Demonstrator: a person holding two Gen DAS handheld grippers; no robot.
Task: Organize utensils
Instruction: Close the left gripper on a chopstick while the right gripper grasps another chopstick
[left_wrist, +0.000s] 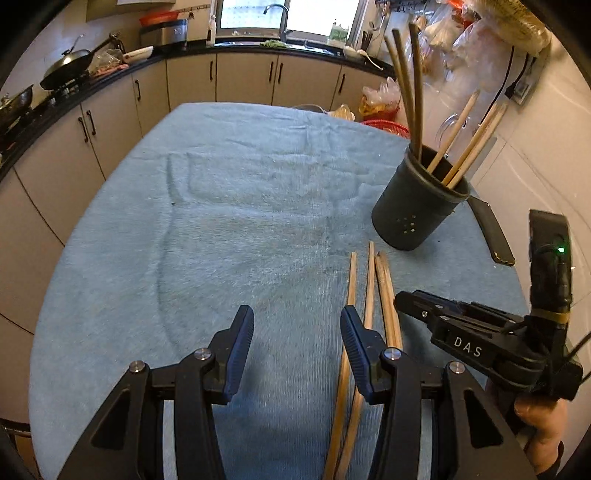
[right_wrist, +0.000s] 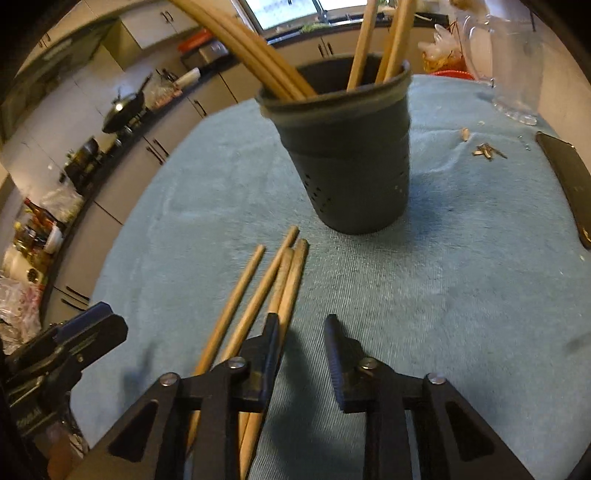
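Observation:
A dark perforated utensil cup (left_wrist: 417, 206) stands on the blue towel (left_wrist: 240, 192) and holds several wooden and dark chopsticks; it also shows in the right wrist view (right_wrist: 351, 162). Several loose wooden chopsticks (left_wrist: 373, 295) lie on the towel in front of the cup, and show in the right wrist view (right_wrist: 258, 291). My left gripper (left_wrist: 297, 328) is open and empty, its right finger over the chopsticks. My right gripper (right_wrist: 301, 332) is open and empty, its left finger over the chopsticks. The right gripper also shows in the left wrist view (left_wrist: 406, 299).
A black phone (right_wrist: 569, 181) lies on the towel right of the cup, with small scraps (right_wrist: 487, 149) nearby. A clear glass pitcher (right_wrist: 513, 55) stands at the back right. Kitchen counters with a wok (left_wrist: 70, 62) and sink run behind the table.

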